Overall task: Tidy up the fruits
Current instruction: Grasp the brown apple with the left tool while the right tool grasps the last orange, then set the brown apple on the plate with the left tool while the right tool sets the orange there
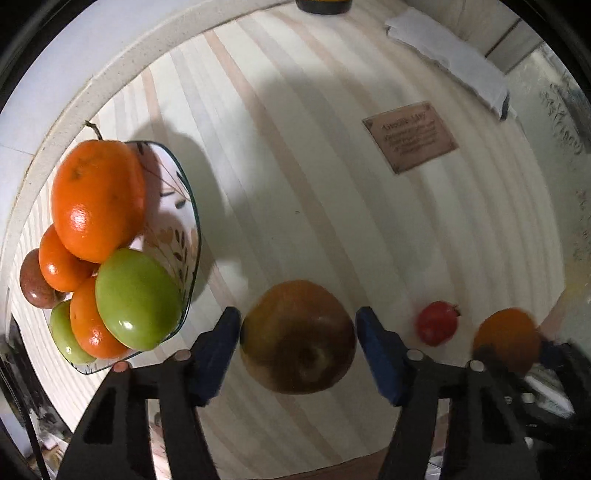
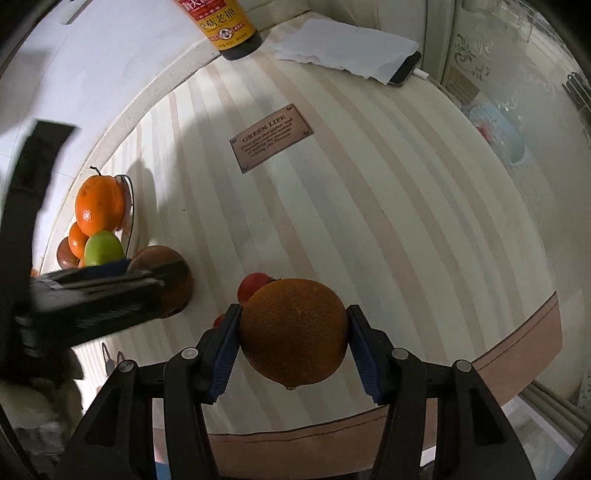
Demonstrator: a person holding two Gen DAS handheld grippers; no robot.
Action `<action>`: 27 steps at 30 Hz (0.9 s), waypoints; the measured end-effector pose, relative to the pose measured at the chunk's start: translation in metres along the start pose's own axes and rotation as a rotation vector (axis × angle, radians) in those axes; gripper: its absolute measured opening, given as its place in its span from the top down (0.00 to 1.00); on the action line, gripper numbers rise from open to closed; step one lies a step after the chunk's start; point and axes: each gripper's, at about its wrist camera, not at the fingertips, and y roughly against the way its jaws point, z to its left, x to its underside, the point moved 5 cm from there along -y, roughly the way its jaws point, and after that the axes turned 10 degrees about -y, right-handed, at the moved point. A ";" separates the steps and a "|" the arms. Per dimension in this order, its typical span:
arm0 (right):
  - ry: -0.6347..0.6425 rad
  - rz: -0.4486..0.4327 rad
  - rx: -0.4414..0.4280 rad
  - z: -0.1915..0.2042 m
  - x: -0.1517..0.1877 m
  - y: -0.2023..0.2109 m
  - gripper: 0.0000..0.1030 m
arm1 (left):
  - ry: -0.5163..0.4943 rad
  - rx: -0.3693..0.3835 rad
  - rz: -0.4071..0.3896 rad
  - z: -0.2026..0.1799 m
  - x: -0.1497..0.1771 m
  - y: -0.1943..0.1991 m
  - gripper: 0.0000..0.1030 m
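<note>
Right now my left gripper [image 1: 297,332] points straight down at a large brownish apple [image 1: 297,338] lying on the striped table [image 1: 332,184]; its blue pads [image 1: 218,354] flank the fruit on both sides, close against the skin, but I cannot tell whether they press on it. In the right wrist view my right gripper [image 2: 293,339] is clamped on an orange [image 2: 293,332], both pads tight against its sides and the fruit held clear of the table. Just behind that orange sits a small red fruit [image 2: 251,286], which the left camera shows lying on the table between the apple and the orange. On the left side of the table stands a glass bowl [image 1: 188,206] with a leaf pattern, piled with oranges [image 1: 96,199], green apples [image 1: 138,299] and a dark reddish fruit [image 1: 33,282]. Further back lie a brown plaque [image 2: 271,136] lettered GREEN LIFE, a dark sauce bottle [image 2: 225,26] with a yellow label, and a white cloth [image 2: 347,48] draped over a phone [image 2: 406,70].
</note>
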 end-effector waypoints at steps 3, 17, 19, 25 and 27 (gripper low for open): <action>0.006 -0.002 0.004 0.000 -0.002 0.003 0.43 | -0.001 0.000 -0.033 0.000 0.003 0.003 0.40; 0.220 0.087 -0.062 0.091 0.028 -0.021 0.43 | 0.270 0.094 -0.075 0.103 0.129 0.030 0.41; 0.276 0.121 -0.067 0.111 0.038 -0.034 0.43 | 0.336 0.096 -0.072 0.123 0.151 0.029 0.41; 0.401 0.184 -0.030 0.153 0.059 -0.073 0.43 | 0.521 0.096 -0.060 0.178 0.190 0.012 0.41; 0.423 0.175 -0.014 0.158 0.058 -0.074 0.42 | 0.554 0.108 -0.062 0.190 0.194 0.010 0.41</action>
